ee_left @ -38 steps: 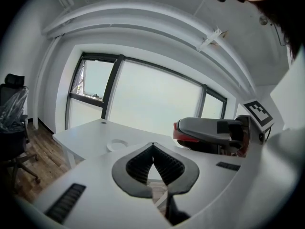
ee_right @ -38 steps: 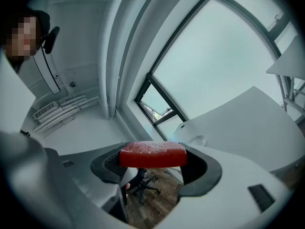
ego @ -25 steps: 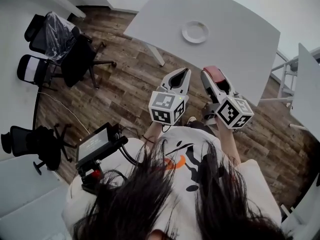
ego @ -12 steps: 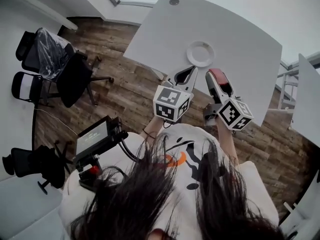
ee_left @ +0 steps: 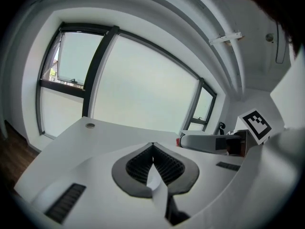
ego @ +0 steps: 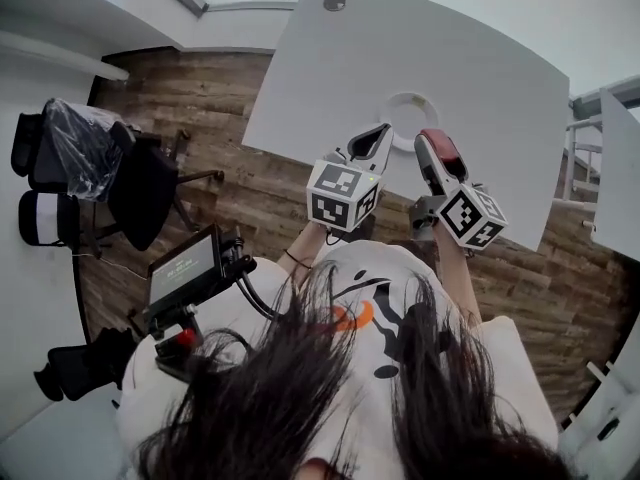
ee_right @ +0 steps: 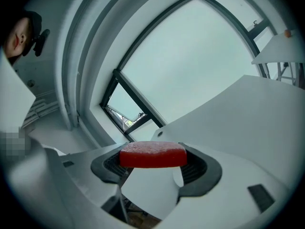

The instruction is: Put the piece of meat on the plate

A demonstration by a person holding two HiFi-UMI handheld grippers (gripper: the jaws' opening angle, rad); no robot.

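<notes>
A round white plate (ego: 409, 97) lies on the white table (ego: 330, 78) close to its near edge, and both grippers partly hide it. My right gripper (ego: 433, 140) is shut on a flat red piece of meat (ego: 441, 149), held over the plate's right side. In the right gripper view the piece of meat (ee_right: 152, 155) spans the gap between the jaws. My left gripper (ego: 380, 132) hangs over the plate's left edge. Its jaws meet with nothing between them in the left gripper view (ee_left: 153, 149).
Black office chairs (ego: 90, 168) stand on the wooden floor at the left. A small monitor (ego: 185, 268) hangs at the person's left side. A second white table (ego: 622, 168) shows at the right edge. A round grommet (ego: 334, 3) sits at the table's far side.
The person has stepped toward the table. Both grippers have gone from above the floor to above the table's near edge at the plate. The meat has stayed in the right gripper.
</notes>
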